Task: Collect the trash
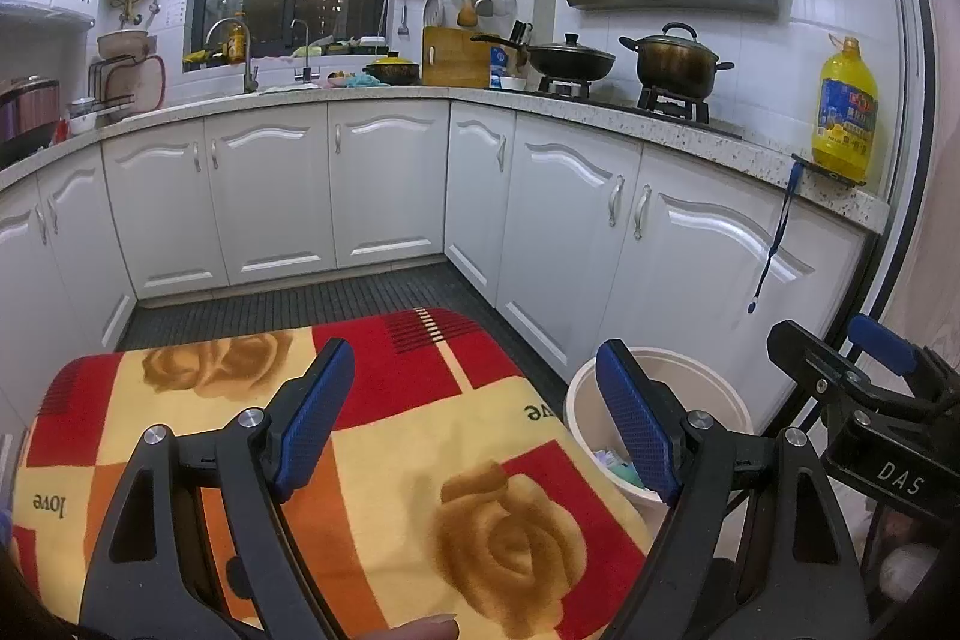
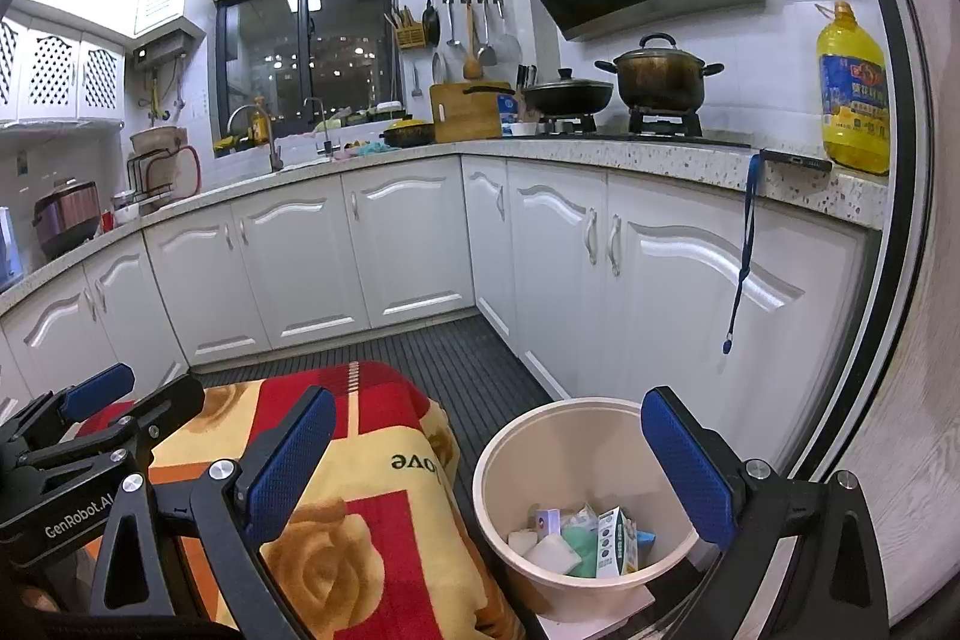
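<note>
Both grippers – left gripper [image 1: 474,418] and right gripper [image 2: 489,466] – hang open and empty, because the trash [image 2: 579,538] already sits in the bin [image 2: 510,466].

One bin [image 2: 576,424]; two tools [image 2: 489,451]

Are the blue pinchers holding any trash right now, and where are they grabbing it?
No. The left gripper and right gripper are both open with nothing between their pads. The trash already lies in the bin.
</note>
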